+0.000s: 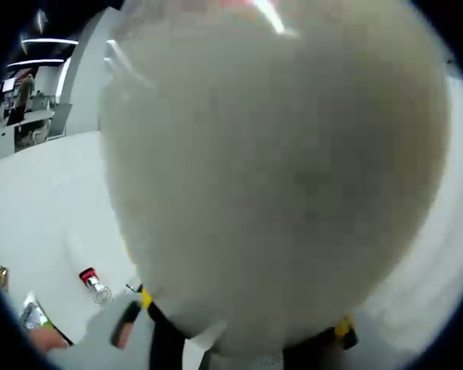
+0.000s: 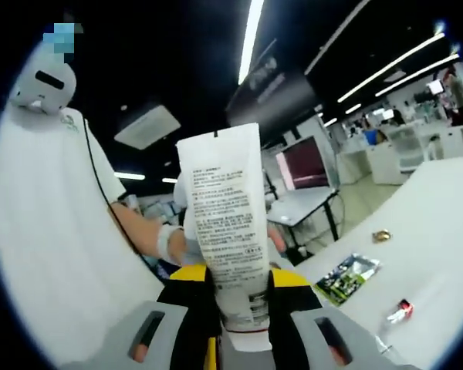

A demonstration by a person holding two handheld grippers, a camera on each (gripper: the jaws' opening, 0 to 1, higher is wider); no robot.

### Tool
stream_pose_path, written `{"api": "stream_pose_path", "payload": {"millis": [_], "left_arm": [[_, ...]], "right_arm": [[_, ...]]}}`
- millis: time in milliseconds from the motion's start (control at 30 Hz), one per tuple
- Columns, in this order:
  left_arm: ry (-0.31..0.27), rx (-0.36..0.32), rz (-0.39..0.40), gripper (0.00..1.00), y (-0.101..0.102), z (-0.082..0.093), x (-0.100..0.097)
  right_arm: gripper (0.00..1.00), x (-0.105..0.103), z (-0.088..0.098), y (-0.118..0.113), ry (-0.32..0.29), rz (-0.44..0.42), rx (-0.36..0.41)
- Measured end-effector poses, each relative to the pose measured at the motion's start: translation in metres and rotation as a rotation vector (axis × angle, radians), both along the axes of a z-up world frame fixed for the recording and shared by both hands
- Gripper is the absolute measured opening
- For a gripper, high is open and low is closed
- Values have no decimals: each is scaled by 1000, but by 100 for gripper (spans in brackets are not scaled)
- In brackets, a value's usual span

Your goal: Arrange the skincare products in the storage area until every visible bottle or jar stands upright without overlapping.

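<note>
My right hand-held gripper [image 2: 243,308] is clamped on a white squeeze tube [image 2: 228,223], jaws pinching its lower end, crimped end pointing up and away from me. The tube's facing side carries a block of small printed text, too fine to read; no brand legible.

Left gripper view: a big pale, blurred rounded object [image 1: 278,169] sits right against the lens. Can't say what it is, and can't tell how the left hand-held gripper's jaws stand; only bits of black and yellow body show at the bottom edge.

On the white bench [image 2: 440,231], right gripper view: a green-printed sachet [image 2: 347,276] near the edge, a small gold item [image 2: 382,235] farther off, and a small red-and-clear item [image 2: 399,311] to the near right. A person in white [image 2: 54,231] stands at left, a hand just behind the tube.
</note>
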State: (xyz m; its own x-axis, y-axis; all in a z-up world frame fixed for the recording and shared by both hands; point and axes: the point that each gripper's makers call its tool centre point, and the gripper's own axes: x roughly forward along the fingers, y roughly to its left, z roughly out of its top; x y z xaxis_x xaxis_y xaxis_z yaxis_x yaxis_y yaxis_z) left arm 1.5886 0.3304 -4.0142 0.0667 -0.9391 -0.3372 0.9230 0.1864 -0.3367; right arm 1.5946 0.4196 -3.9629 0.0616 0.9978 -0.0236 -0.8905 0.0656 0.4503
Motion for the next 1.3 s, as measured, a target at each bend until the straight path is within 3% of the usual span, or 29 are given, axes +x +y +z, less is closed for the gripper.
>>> {"api": "stream_pose_path", "payload": {"millis": [200, 300, 600, 967, 1300], "left_arm": [[29, -31, -3, 42, -6, 10, -1], [-5, -54, 5, 40, -2, 15, 3], [-25, -48, 19, 37, 8, 18, 0], [-24, -43, 133, 35, 21, 28, 19], [-39, 50, 228, 34, 30, 12, 31]], "right_arm": [[23, -1, 7, 3, 40, 4, 51], [23, 0, 9, 3, 40, 0, 58], [26, -3, 13, 10, 34, 14, 58], [31, 6, 25, 20, 9, -79, 81], [32, 13, 16, 26, -23, -179, -15]]}}
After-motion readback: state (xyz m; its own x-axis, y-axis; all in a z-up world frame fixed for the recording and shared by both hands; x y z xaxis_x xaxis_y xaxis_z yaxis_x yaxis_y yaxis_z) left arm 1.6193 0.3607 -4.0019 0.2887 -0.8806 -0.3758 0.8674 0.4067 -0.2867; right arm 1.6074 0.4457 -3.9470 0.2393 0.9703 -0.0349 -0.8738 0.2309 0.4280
